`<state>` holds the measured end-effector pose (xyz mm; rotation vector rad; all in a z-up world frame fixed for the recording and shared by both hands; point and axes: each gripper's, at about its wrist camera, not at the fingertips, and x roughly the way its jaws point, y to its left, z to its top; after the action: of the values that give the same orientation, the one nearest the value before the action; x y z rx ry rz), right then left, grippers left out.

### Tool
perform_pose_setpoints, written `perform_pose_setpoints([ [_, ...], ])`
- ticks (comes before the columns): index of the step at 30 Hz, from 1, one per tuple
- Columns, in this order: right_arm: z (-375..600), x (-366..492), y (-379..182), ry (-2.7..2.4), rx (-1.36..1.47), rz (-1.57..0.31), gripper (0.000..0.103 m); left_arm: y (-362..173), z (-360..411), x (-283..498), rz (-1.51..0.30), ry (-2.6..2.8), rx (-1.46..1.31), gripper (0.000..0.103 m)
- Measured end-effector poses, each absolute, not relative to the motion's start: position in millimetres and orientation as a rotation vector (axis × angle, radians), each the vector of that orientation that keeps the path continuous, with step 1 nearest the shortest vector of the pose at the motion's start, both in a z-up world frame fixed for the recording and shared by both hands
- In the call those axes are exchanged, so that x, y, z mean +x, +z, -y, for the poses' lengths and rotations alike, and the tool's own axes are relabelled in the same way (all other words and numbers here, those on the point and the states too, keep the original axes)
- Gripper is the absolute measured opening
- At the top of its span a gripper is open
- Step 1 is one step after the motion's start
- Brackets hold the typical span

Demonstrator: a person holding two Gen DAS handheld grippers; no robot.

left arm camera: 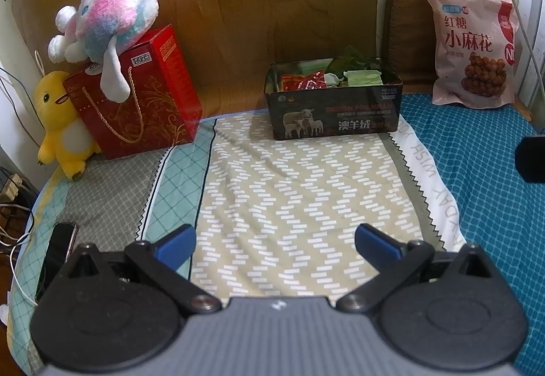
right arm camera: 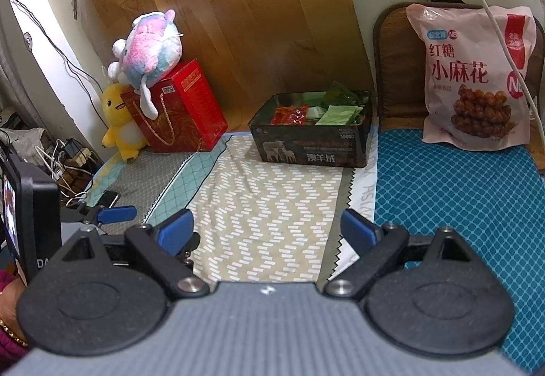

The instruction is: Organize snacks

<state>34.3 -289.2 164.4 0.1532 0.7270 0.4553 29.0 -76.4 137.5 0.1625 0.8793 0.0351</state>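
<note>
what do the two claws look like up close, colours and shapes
Both match: the left claw and right claw have blue finger pads on black linkage arms with silver pivot bolts, round black discs on either side, and a ribbed grey body with a small logo.

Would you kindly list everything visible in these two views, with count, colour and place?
snack tin: one, dark, far end of the zigzag cloth, open.
snack packets: several, red and green, inside the tin.
twist snack bag: one, pink, upright at the far right.
gift box: one, red, far left.
plush rabbit: one, pink-blue, atop the gift box.
plush duck: one, yellow, beside the box.
phone: one, dark, near left.
zigzag cloth: one, beige, centre.
left gripper: blue fingers, open, empty.
right gripper: blue fingers, open, empty.
</note>
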Motion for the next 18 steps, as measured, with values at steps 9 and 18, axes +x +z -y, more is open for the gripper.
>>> perform_pose_setpoints([
  [9,288.5,34.2,164.0,0.453,0.153,-0.729,0.095,137.7,77.7,30.1,-0.884,0.023,0.157,0.103],
  [18,287.6,34.0,163.2,0.45,0.153,-0.732,0.095,137.6,76.5,30.2,-0.883,0.02,0.15,0.103],
])
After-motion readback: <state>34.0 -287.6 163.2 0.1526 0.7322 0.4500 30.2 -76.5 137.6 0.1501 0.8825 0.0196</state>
